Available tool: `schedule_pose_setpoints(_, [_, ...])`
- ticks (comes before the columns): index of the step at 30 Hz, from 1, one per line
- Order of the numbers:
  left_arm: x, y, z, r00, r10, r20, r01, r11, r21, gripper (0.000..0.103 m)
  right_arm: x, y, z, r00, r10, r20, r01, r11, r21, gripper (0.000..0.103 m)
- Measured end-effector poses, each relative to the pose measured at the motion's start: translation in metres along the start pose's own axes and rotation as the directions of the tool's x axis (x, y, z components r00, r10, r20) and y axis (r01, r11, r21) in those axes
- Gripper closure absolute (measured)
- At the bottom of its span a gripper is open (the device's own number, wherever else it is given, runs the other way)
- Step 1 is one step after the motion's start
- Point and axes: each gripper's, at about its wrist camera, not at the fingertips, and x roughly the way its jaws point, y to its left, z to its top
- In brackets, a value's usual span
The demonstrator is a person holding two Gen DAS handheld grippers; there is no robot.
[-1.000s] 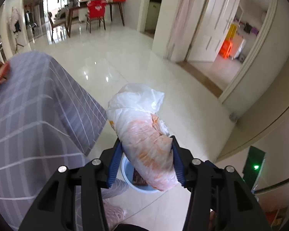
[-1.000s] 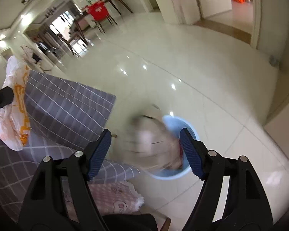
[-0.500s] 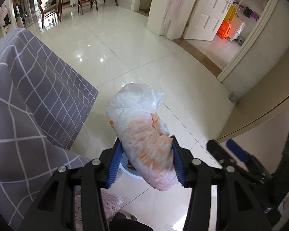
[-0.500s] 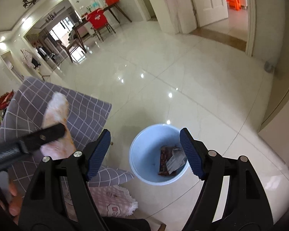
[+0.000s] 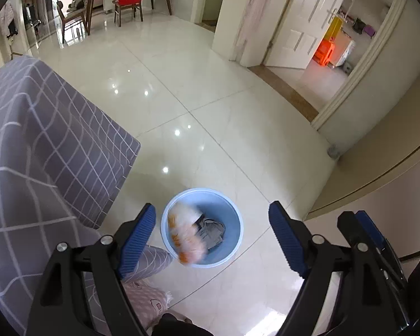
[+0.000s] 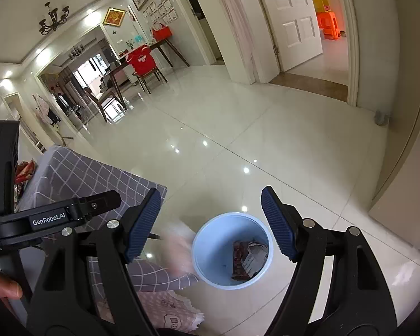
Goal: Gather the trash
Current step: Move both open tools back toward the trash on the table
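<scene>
As left tongs (image 5: 211, 236) spread, opening | bag (image 5: 184, 235) released, now over bin (image 5: 232, 252) | right tongs (image 6: 211, 225) apart, empty

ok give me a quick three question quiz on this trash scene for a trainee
1. True or false: the left gripper has a bag between its pads.
2. What colour is the bin?
3. Where is the blurred white-and-orange bag in the left wrist view? A) on the grey checked cloth B) at the bin's mouth C) in the right gripper

Key:
1. False; its jaws are opening with nothing between them.
2. Light blue.
3. B
</scene>
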Motion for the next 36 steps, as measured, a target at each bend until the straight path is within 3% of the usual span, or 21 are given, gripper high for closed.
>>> schedule_pose_setpoints(7, [-0.045, 0.006, -0.003, 0.998, 0.007, 0.064, -0.008, 1.0, 0.003, 0.022, -0.017, 0.026, 0.002, 0.999, 0.035, 0.012, -0.035, 0.999, -0.039, 0.029])
schedule_pose_setpoints(13, [-0.098, 0.028, -0.013, 0.987, 0.048, 0.154, -0.045, 0.999, -0.027, 0.022, -0.036, 0.074, 0.002, 0.995, 0.096, 0.028, -0.093, 0.99, -0.103, 0.029])
schedule_pose_setpoints(18, [-0.152, 0.07, -0.022, 0.965, 0.125, 0.231, -0.104, 0.989, -0.101, 0.022, -0.045, 0.131, 0.002, 0.984, 0.177, 0.026, -0.169, 0.97, -0.177, 0.028])
schedule_pose_setpoints(20, [-0.173, 0.092, -0.028, 0.948, 0.175, 0.265, -0.144, 0.981, -0.131, 0.021, -0.046, 0.16, 0.001, 0.978, 0.208, 0.014, -0.201, 0.955, -0.218, 0.028])
schedule_pose_setpoints(25, [-0.213, 0.166, -0.043, 0.895, 0.343, 0.286, -0.278, 0.929, -0.245, 0.019, -0.035, 0.234, -0.01, 0.956, 0.289, -0.054, -0.29, 0.901, -0.323, 0.028])
schedule_pose_setpoints(27, [-0.223, 0.206, -0.051, 0.88, 0.401, 0.256, -0.31, 0.892, -0.33, 0.019, -0.023, 0.274, -0.019, 0.943, 0.316, -0.104, -0.331, 0.865, -0.377, 0.028])
schedule_pose_setpoints(31, [-0.234, 0.278, -0.067, 0.876, 0.438, 0.2, -0.304, 0.826, -0.475, 0.019, 0.006, 0.34, -0.038, 0.915, 0.344, -0.21, -0.403, 0.796, -0.452, 0.028])
schedule_pose_setpoints(35, [-0.234, 0.326, -0.086, 0.87, 0.468, 0.154, -0.318, 0.773, -0.549, 0.019, 0.035, 0.399, -0.058, 0.894, 0.334, -0.297, -0.445, 0.728, -0.521, 0.028])
schedule_pose_setpoints(36, [-0.231, 0.34, -0.086, 0.876, 0.462, 0.136, -0.317, 0.765, -0.561, 0.019, 0.039, 0.401, -0.064, 0.891, 0.329, -0.314, -0.452, 0.718, -0.53, 0.028])
